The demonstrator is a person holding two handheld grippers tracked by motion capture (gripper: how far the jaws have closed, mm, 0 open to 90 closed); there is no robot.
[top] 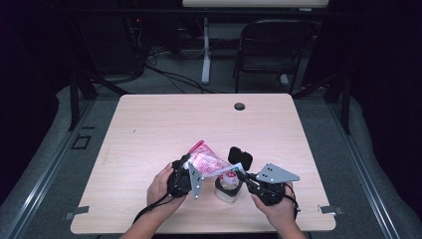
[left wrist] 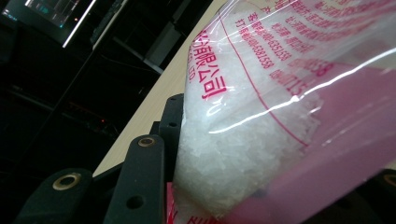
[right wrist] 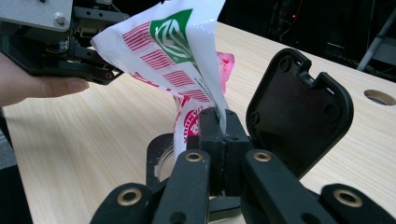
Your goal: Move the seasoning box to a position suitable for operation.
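I see my left gripper (top: pixel 185 175) clamped around the fat middle of a clear plastic bag with red print and white crystals inside (top: pixel 206 162), holding it tilted above the near part of the pale wooden table (top: pixel 149 124). In the left gripper view the crystals (left wrist: pixel 243 154) bulge right against my black jaw. My right gripper (top: pixel 244 175) is pinched tight on the bag's white printed corner (right wrist: pixel 187 60), jaws fully together around the thin film. That corner hangs directly over a small clear jar with a black rim (top: pixel 228 189), which stands on the table between my two hands. The jar's black flip lid (right wrist: pixel 299 112) stands open, upright just beside my right jaws.
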